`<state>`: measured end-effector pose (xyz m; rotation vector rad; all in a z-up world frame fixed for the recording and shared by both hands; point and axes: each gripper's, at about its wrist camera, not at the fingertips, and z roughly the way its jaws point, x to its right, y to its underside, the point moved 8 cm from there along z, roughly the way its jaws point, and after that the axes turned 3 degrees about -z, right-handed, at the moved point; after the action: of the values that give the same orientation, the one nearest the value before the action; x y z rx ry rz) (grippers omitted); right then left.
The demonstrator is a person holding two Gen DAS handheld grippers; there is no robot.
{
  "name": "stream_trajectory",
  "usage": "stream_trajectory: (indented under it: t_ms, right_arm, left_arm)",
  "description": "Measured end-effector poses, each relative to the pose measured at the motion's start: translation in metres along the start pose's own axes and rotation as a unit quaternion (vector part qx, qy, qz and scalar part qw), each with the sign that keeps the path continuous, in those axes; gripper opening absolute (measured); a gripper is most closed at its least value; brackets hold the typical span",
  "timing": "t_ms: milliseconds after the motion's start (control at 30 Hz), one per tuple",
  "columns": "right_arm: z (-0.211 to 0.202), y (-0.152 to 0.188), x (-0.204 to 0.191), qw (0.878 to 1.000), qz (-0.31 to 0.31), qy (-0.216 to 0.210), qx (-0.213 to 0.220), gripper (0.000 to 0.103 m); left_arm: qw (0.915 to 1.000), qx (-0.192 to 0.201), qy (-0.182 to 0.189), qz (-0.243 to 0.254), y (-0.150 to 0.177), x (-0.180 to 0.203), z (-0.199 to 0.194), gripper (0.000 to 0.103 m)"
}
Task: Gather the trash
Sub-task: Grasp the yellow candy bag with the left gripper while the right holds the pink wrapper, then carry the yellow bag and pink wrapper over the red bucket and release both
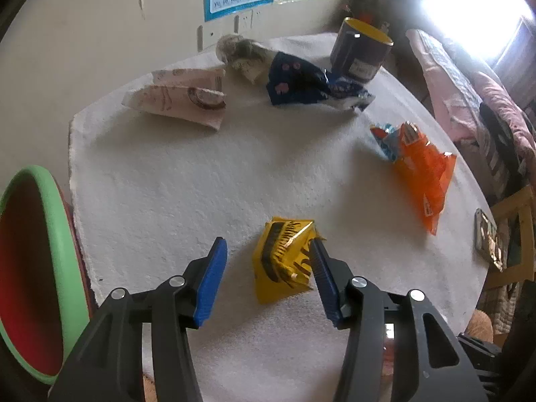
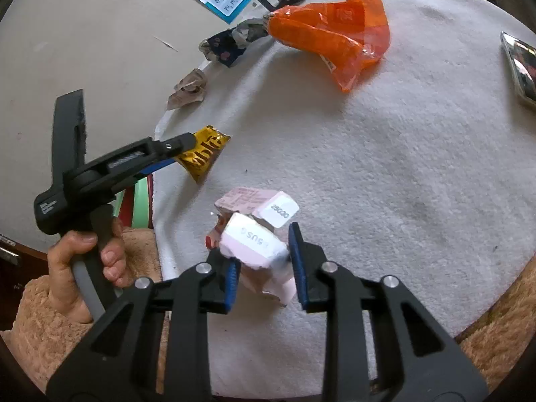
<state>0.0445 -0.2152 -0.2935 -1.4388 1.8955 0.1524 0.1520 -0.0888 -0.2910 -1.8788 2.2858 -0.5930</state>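
While I hold both tools over the white cloth-covered table (image 1: 201, 184), the biggest thing by my left gripper (image 1: 268, 261) is the green-rimmed bin with red inside (image 1: 50, 251), off to its left past the table edge. Ahead and to the right of that gripper lies the orange snack bag (image 1: 422, 174), well apart from it. Further ahead are the pale paper bag (image 1: 181, 100) on the left, the dark blue wrapper (image 1: 301, 83) in the middle, and behind that a dark mug with a yellow inside (image 1: 361, 50). Between the left tool's blue pads sits the yellow wrapper (image 1: 284, 261), close against the right pad and clear of the left one (jaws partly open; grip not closed on it).

In the right wrist view, my right gripper (image 2: 264, 261) has the pink crumpled carton (image 2: 254, 248) between its pads. Both pads look to be against it, so I call that a hold, jaws fairly narrow. The left tool shows to the left of it, in a hand (image 2: 83, 261) with a fuzzy tan sleeve (image 2: 40, 328). A shiny phone-like object (image 2: 519, 67) lies far right.
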Motion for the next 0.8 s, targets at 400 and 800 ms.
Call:
stream_trajectory:
  t_ms: [400,800]
  right_arm:
    - [0.005,0.001,-0.002,1.0,-0.003,-0.009,-0.009,0.042]
    - [0.01,0.002,-0.006,1.0,-0.018,-0.007,-0.016,0.033]
  left_arm:
    - [0.9995,-0.014,0.027,-0.003,0.006,0.011,0.001,0.029]
    - [0.997,0.048,0.046,-0.04,0.001,-0.005,-0.068,0.03]
